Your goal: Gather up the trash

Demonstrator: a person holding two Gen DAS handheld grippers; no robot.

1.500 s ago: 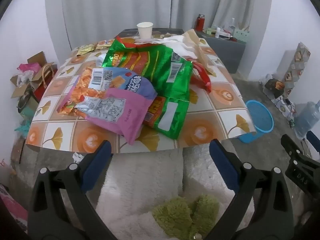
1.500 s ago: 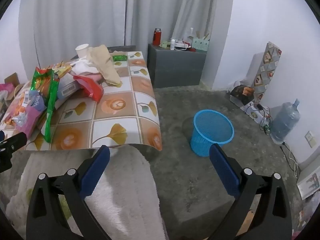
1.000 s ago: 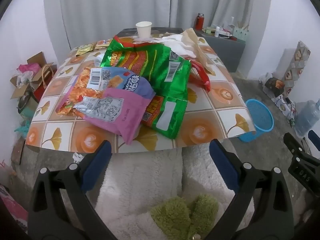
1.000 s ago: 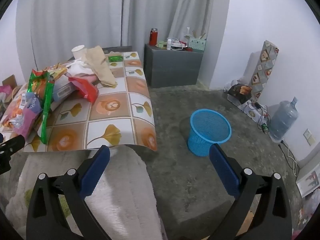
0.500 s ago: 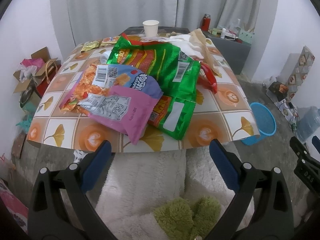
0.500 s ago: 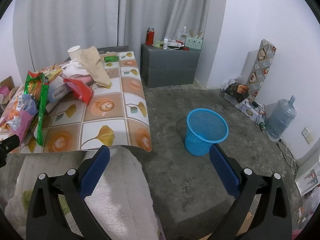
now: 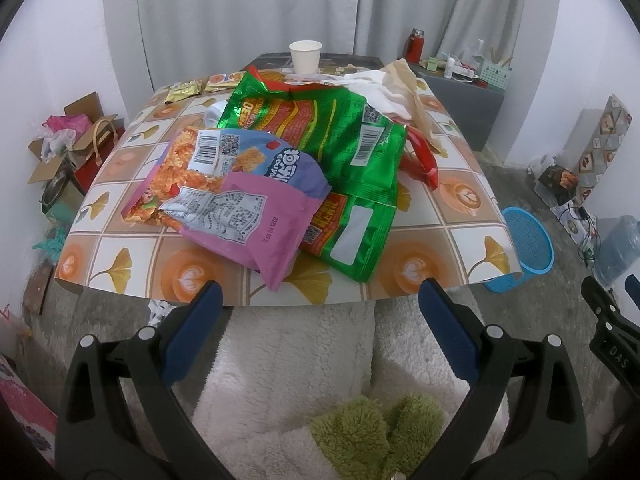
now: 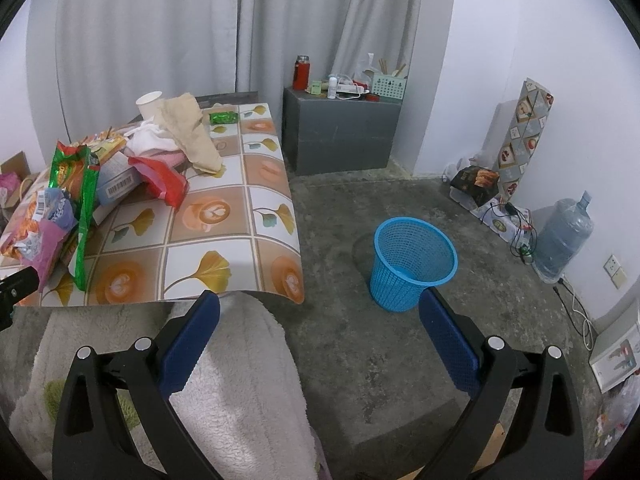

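Note:
A pink and purple snack bag (image 7: 240, 196) lies near the front of the low table (image 7: 420, 268), on top of a big green bag (image 7: 340, 148). A red wrapper (image 7: 422, 160), white and beige cloths (image 7: 384, 88) and a paper cup (image 7: 305, 56) lie further back. My left gripper (image 7: 320, 320) is open and empty, just short of the table's front edge. My right gripper (image 8: 320, 324) is open and empty over the floor, to the right of the table (image 8: 224, 240). The blue mesh basket (image 8: 412, 260) stands on the floor ahead of it.
A grey cabinet (image 8: 340, 132) with a red flask stands at the back. A water jug (image 8: 560, 240), cables and boxes line the right wall. Cardboard boxes (image 7: 68, 152) sit left of the table. My fleece-clad legs (image 7: 296, 380) are below the grippers.
Both grippers have drifted slightly; the left view shifted a little right and back, the right view pulled back from the basket. Nothing was taken hold of.

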